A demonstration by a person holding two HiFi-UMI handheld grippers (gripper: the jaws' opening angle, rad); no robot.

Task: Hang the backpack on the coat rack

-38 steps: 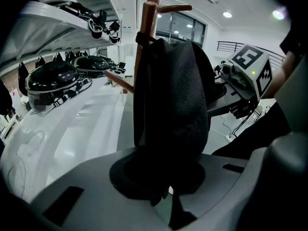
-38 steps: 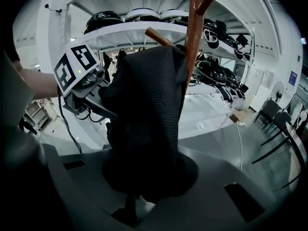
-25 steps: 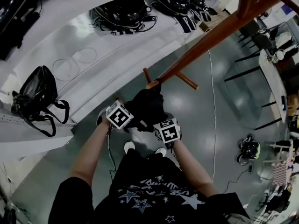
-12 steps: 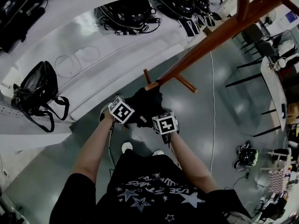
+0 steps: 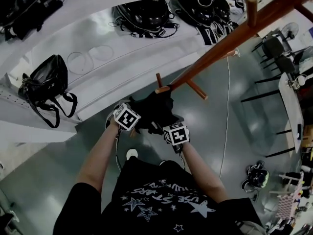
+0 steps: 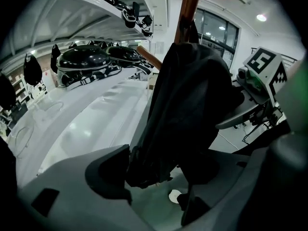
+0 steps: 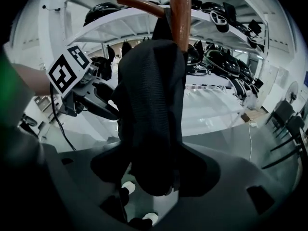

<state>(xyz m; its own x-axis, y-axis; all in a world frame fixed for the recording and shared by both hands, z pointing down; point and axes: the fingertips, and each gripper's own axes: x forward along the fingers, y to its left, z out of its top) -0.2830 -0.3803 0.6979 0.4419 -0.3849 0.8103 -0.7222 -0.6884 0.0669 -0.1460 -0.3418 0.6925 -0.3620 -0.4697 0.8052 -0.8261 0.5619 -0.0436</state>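
Head view: backpack (image 5: 155,109) hung on coat rack (image 5: 230,35) peg, over glossy grey floor (image 5: 215,126). Left gripper (image 6: 156,174) and right gripper (image 7: 154,179) jaws being opened, backpack fabric between both. White shelf (image 5: 112,62) seen behind, handbag (image 5: 45,84) at its left end.

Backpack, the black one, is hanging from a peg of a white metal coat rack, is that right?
Not white metal: the coat rack is brown wood. The black backpack does hang from one of its pegs, as the right gripper view shows.
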